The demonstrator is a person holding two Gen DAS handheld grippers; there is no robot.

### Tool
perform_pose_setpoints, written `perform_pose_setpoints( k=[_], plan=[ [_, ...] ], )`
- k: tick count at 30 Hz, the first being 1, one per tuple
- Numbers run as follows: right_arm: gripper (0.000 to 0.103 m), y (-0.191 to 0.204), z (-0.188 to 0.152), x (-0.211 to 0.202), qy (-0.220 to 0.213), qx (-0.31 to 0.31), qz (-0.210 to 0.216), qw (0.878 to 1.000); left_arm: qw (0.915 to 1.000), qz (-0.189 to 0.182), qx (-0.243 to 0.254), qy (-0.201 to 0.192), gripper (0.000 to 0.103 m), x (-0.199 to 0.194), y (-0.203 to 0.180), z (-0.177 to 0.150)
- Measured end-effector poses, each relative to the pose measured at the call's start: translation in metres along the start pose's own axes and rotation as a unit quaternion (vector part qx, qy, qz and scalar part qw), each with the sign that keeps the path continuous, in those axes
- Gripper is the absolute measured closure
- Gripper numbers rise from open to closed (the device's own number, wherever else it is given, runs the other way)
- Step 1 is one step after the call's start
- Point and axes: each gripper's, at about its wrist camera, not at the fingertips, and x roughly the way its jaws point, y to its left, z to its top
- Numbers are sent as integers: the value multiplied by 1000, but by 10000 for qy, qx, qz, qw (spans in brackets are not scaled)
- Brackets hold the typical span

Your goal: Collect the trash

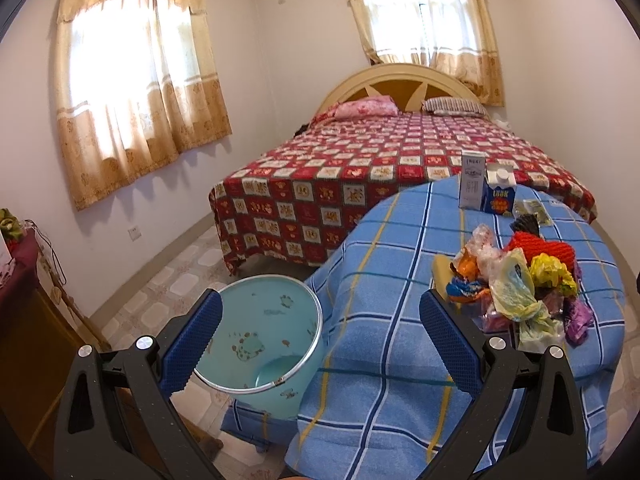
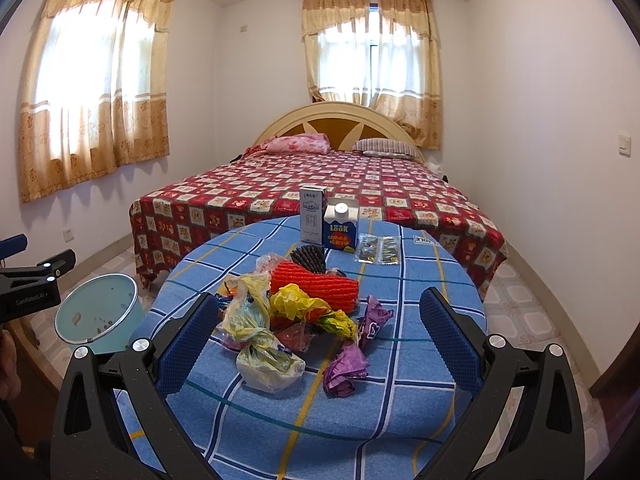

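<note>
Opening of the collection: we held the right gripper [image 2: 316, 336] with its jaws spread wide and nothing between them, hovering above the near edge of the table [image 2: 420, 360], aimed at the heap of trash [image 2: 292, 312]; the left gripper [image 1: 320, 340] was likewise spread and empty, poised over the gap between the table edge and the pale blue bin [image 1: 264, 332], which stood on the floor just beside the table with only a few specks showing inside. We judged that the first grasp was not yet made, and that it would go best on a single piece at the margin of the heap, such as the crumpled purple wrapper [image 2: 348, 364] or the pale yellow plastic bag [image 2: 260, 344]; a bite into the middle would likely drag several pieces together and spill some on the way to the bin; soft film should be pinched at a bunched fold, for a flat sheet would slip from the pads. The heap itself lay near the middle of the blue checked cloth, and was a loose tangle of thin bags and wrappers in yellow, orange, pink and purple, touching a red foam net [image 2: 316, 280] behind it; two cartons [image 2: 326, 222] stood upright at the far edge, with a flat dark packet [image 2: 378, 250] lying just beside them.
</note>
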Motion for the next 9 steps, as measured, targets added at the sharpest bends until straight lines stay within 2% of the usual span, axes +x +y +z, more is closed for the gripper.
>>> perform_pose_setpoints(
  k=[9],
  plan=[
    [5,0,1,0,37,-12,50,10000,10000,50,13,13,6,1,-2,0]
  ],
)
